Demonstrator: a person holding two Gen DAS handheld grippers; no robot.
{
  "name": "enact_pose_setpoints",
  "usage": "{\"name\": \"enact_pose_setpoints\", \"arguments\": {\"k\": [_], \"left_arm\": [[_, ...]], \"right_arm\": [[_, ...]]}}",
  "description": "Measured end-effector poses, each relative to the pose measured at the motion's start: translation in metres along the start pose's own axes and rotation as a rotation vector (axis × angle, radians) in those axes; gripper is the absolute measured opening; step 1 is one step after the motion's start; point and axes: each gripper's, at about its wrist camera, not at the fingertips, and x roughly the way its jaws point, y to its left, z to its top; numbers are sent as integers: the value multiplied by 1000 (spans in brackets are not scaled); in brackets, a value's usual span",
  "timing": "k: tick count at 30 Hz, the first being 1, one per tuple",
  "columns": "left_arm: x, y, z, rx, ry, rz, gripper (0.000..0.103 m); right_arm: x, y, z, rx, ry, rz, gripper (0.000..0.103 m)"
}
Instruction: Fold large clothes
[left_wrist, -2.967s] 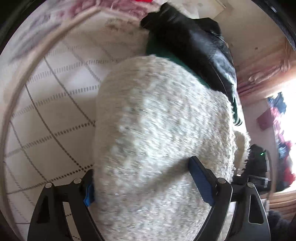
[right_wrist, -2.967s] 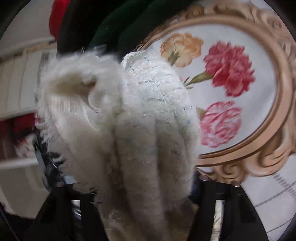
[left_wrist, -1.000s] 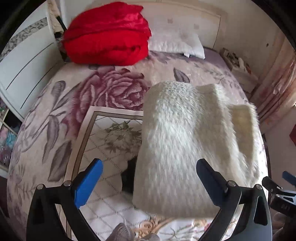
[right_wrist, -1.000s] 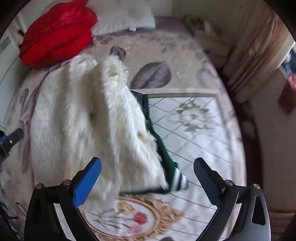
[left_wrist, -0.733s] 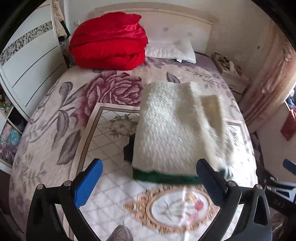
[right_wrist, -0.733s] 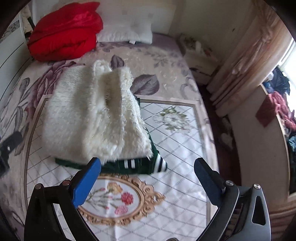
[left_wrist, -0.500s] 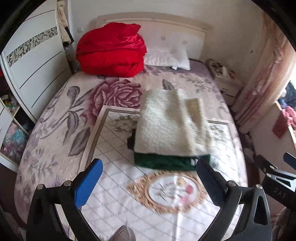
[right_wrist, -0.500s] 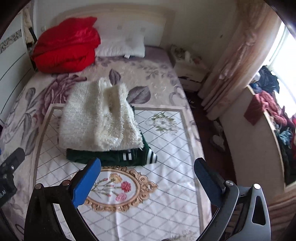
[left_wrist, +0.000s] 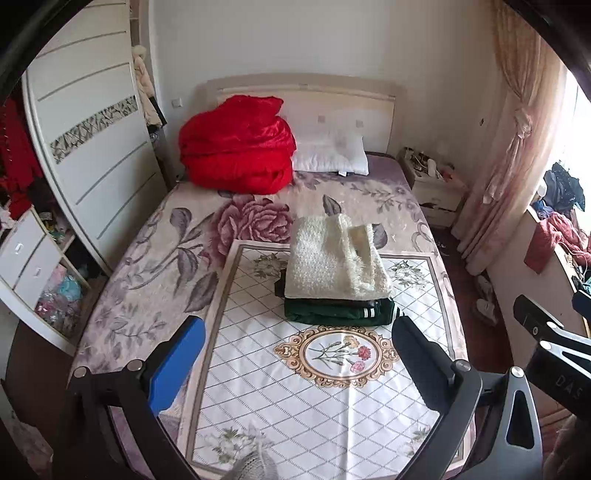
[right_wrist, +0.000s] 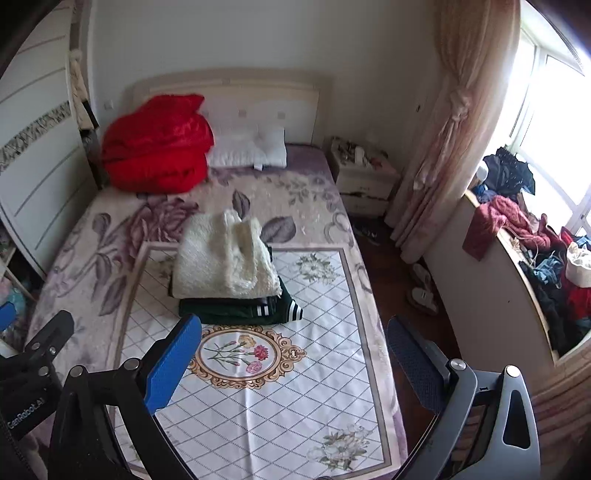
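A folded cream fuzzy garment (left_wrist: 334, 267) (right_wrist: 223, 258) lies on top of a folded dark green garment with white stripes (left_wrist: 338, 314) (right_wrist: 240, 310), stacked on the white patterned cloth (left_wrist: 325, 387) (right_wrist: 266, 398) on the bed. My left gripper (left_wrist: 295, 362) is open and empty, held well back above the near end of the bed. My right gripper (right_wrist: 293, 360) is open and empty, also far back from the stack. Part of the right gripper shows at the right edge of the left wrist view (left_wrist: 554, 347).
A red quilt (left_wrist: 236, 151) and a white pillow (left_wrist: 328, 157) lie at the headboard. A white wardrobe (left_wrist: 85, 147) stands left, a nightstand (right_wrist: 364, 177) and curtain (right_wrist: 443, 147) right. A ledge with piled clothes (right_wrist: 535, 251) runs under the window.
Both grippers let go of the cream garment, which now lies on the green one, and both pulled far back and up from the bed, jaws open.
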Motion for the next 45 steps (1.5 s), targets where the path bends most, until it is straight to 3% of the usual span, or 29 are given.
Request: {"name": "enact_pose_setpoints", "arguments": {"k": [9, 19, 25, 45], "left_arm": [[-77, -1, -9, 1, -47, 7, 103], [-110, -4, -12, 14, -78, 11, 103], [-118, 3, -13, -17, -91, 13, 103], [-129, 8, -19, -32, -117, 42, 103]], "right_arm": [[-106, -20, -8, 26, -79, 47, 102], [-169, -33, -16, 29, -137, 61, 102], [-185, -34, -18, 14, -155, 58, 102], [-184, -36, -12, -14, -167, 80, 102]]}}
